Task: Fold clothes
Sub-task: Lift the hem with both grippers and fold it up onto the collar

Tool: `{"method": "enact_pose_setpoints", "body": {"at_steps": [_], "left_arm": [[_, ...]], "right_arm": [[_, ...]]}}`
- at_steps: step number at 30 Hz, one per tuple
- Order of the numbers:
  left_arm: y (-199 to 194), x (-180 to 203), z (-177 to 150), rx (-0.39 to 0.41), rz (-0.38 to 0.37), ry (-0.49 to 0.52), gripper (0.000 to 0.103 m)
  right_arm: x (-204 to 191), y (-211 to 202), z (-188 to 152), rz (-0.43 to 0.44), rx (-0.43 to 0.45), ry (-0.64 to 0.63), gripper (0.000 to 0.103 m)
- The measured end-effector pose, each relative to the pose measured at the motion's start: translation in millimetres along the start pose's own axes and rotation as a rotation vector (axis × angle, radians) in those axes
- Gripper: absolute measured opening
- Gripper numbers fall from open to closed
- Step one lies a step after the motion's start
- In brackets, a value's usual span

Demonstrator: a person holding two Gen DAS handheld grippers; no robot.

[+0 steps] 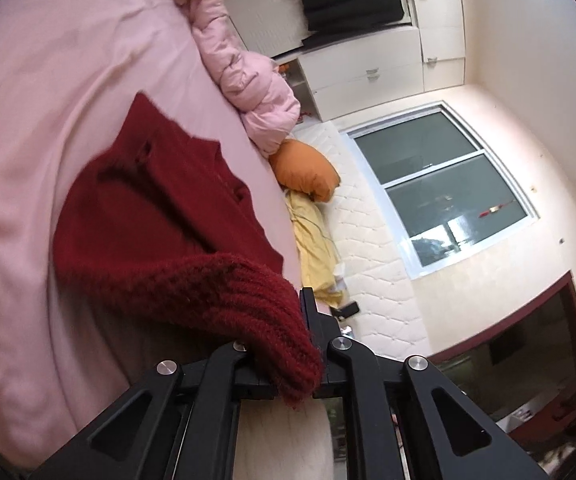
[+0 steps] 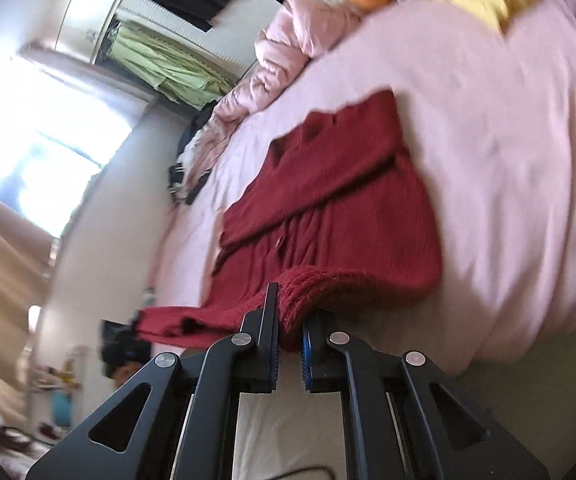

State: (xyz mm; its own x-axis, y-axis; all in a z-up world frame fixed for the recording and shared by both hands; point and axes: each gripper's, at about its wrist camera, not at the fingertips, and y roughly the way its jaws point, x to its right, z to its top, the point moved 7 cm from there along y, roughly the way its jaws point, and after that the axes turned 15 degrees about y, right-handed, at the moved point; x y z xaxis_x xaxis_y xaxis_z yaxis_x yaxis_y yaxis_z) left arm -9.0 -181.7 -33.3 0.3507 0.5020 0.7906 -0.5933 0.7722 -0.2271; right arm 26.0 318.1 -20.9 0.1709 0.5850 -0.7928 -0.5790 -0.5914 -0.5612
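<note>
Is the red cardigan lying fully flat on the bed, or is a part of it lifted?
Partly lifted. Both grippers, left and right, pinch the ribbed hem of the cardigan; the rest lies on the bed.

The knitted garment [image 2: 328, 200] lies spread on the bed sheet [image 2: 508, 160], and its near hem hangs between the jaws of 2 grippers – the left gripper [image 1: 312, 364] and the right gripper [image 2: 290, 336]. Behind it, at the sheet's far edge, lies a puffy jacket [image 1: 244, 80], with 2 pillows [image 1: 306, 174] just beside.
</note>
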Motion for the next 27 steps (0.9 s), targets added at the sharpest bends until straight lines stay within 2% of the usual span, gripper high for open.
{"method": "enact_pose_setpoints", "body": {"at_steps": [8, 15, 19, 23, 27], "left_arm": [[72.7, -41.9, 90.9, -0.052, 0.174, 0.085, 0.010], [150.0, -109.4, 163.8, -0.075, 0.345, 0.074, 0.010], [192.5, -147.2, 200.0, -0.073, 0.430, 0.056, 0.010], [223.7, -180.8, 217.0, -0.088, 0.501, 0.047, 0.010], [248.0, -225.8, 205.9, -0.134, 0.548, 0.000, 0.010]], "right_arm": [[-32.0, 51.5, 86.8, -0.183, 0.077, -0.163, 0.008], [-53.7, 126.0, 174.2, -0.357, 0.148, -0.320, 0.008], [-62.4, 177.1, 216.0, -0.431, 0.170, -0.362, 0.008], [-59.0, 224.2, 246.7, -0.487, 0.182, -0.376, 0.008], [-31.5, 257.3, 265.0, -0.507, 0.167, -0.298, 0.008]]}}
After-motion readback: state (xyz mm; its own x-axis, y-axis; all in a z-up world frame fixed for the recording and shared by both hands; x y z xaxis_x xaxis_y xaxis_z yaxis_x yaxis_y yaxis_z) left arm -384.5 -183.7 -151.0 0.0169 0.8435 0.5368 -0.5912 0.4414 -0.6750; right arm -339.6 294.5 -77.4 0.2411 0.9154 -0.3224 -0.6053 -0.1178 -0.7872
